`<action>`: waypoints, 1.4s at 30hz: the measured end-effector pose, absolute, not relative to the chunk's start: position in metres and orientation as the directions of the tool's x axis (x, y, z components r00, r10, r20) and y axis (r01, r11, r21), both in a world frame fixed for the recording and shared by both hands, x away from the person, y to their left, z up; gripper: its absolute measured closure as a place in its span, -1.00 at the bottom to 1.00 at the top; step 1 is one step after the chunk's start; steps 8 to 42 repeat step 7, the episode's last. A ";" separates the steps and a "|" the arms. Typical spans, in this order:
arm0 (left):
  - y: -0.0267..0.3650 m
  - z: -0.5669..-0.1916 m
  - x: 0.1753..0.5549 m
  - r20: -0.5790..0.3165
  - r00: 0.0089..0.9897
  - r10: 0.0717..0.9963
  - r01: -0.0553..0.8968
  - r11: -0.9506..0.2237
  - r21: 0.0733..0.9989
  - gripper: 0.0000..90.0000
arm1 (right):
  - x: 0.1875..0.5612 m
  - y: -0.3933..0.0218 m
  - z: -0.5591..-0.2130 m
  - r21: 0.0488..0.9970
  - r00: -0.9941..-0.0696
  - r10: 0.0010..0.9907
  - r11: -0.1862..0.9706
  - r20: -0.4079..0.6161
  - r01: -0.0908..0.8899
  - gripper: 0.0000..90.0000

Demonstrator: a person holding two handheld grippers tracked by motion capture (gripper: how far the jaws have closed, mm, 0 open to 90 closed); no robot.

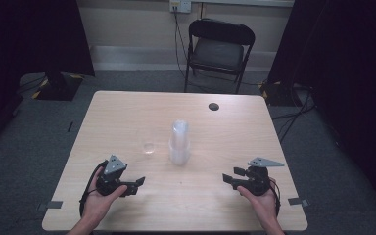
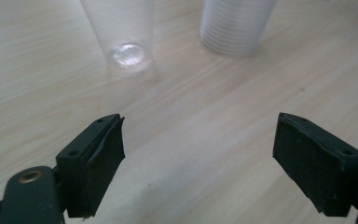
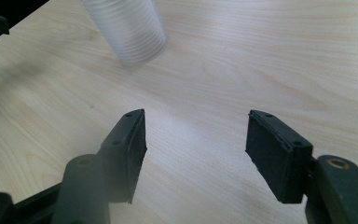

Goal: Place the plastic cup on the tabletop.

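A stack of clear plastic cups [image 1: 179,142] stands upright near the middle of the wooden table [image 1: 122,110]. A single clear cup [image 1: 148,141] stands just to its left, apart from it. My left gripper [image 1: 137,185] rests low at the near left, its jaws wide and pointing right, with nothing between them. In the left gripper view, that gripper [image 2: 200,135] faces the single cup [image 2: 121,32] and the stack [image 2: 235,25] from a short way off. My right gripper [image 1: 229,177] sits at the near right, open and empty. In the right gripper view, it [image 3: 196,126] points toward the stack [image 3: 130,30].
A small dark round hole [image 1: 213,106] marks the table's far right. A black folding chair [image 1: 219,49] stands beyond the far edge. Black curtains hang at both sides. Bare tabletop lies between the grippers and the cups.
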State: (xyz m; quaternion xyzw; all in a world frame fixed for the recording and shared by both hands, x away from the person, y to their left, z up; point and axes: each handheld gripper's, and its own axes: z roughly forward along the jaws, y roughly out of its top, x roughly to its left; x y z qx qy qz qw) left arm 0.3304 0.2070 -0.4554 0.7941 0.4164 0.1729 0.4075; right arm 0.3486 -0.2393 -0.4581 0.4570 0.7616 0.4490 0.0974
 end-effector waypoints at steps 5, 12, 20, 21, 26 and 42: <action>0.210 -0.470 0.330 -0.069 0.615 0.786 0.538 -0.353 0.765 -0.62 | 0.349 -0.239 -0.461 0.774 -0.551 0.804 0.195 0.226 0.602 -0.25; 0.210 -0.470 0.331 -0.063 0.612 0.789 0.536 -0.354 0.766 -0.62 | 0.351 -0.240 -0.464 0.769 -0.532 0.820 0.198 0.210 0.607 -0.32; 0.210 -0.470 0.331 -0.063 0.612 0.789 0.536 -0.354 0.766 -0.62 | 0.351 -0.240 -0.464 0.769 -0.532 0.820 0.198 0.210 0.607 -0.32; 0.210 -0.470 0.331 -0.063 0.612 0.789 0.536 -0.354 0.766 -0.62 | 0.351 -0.240 -0.464 0.769 -0.532 0.820 0.198 0.210 0.607 -0.32; 0.210 -0.470 0.331 -0.063 0.612 0.789 0.536 -0.354 0.766 -0.62 | 0.351 -0.240 -0.464 0.769 -0.532 0.820 0.198 0.210 0.607 -0.32; 0.210 -0.470 0.331 -0.063 0.612 0.789 0.536 -0.354 0.766 -0.62 | 0.351 -0.240 -0.464 0.769 -0.532 0.820 0.198 0.210 0.607 -0.32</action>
